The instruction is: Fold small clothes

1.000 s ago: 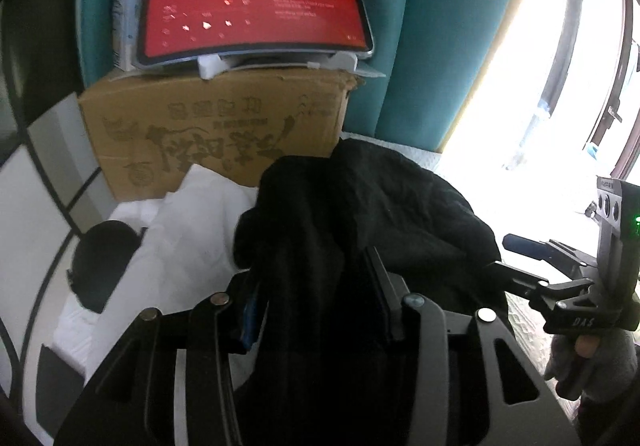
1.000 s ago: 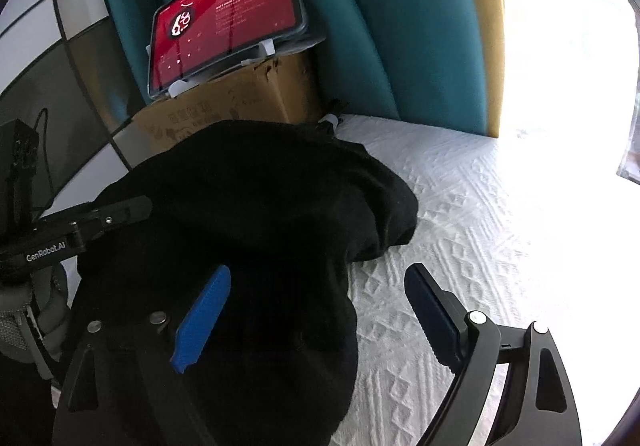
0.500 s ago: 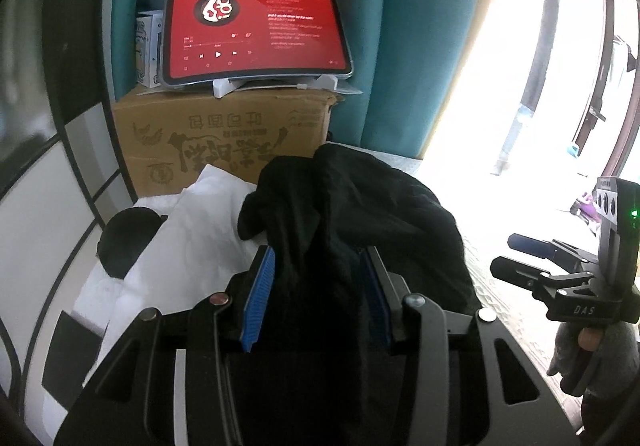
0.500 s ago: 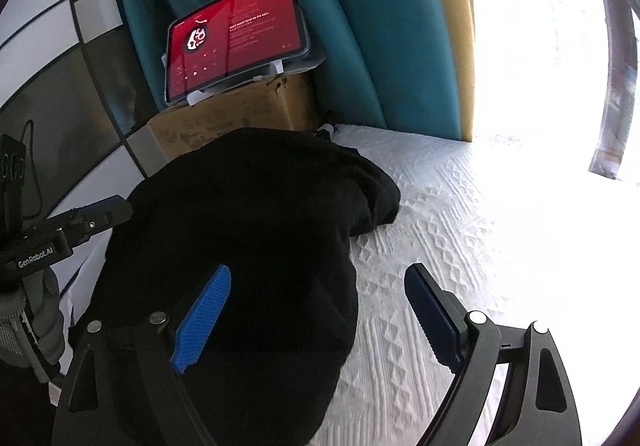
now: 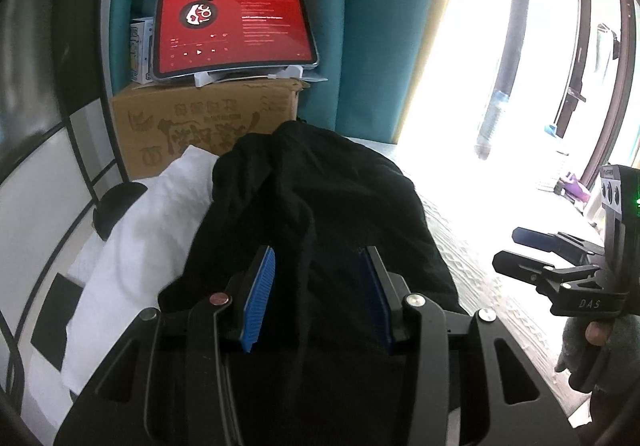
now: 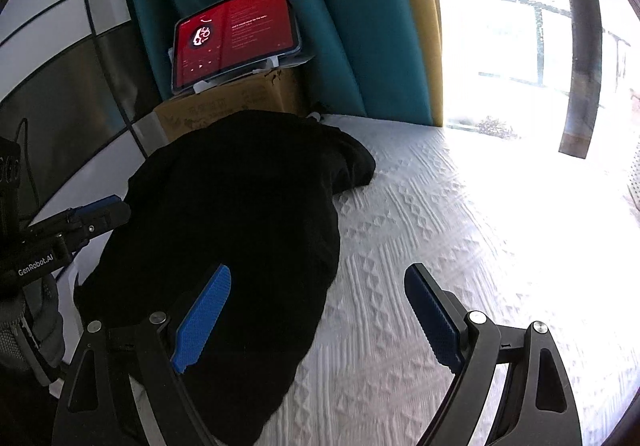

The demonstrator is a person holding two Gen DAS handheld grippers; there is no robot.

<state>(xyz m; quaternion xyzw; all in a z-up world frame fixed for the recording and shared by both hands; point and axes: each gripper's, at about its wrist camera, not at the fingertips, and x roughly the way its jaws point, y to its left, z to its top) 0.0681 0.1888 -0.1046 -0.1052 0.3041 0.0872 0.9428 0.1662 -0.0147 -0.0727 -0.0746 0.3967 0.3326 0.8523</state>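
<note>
A black garment (image 6: 240, 214) is lying bunched on the bed (image 6: 440, 246), partly over a white pillow (image 5: 152, 214), in front of a cardboard box (image 5: 200, 122) carrying a tablet (image 5: 232, 30). The left tool (image 5: 318, 298) is sitting parted over the cloth, gripping nothing. The right tool (image 6: 316, 320) is gaping wide beside the garment's edge.

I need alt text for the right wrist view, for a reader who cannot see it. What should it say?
The open right gripper hovers over a crumpled black garment lying on a white textured bedspread. Behind it, a tablet with a red screen stands on a cardboard box before teal curtains; the left gripper enters at the left edge.
</note>
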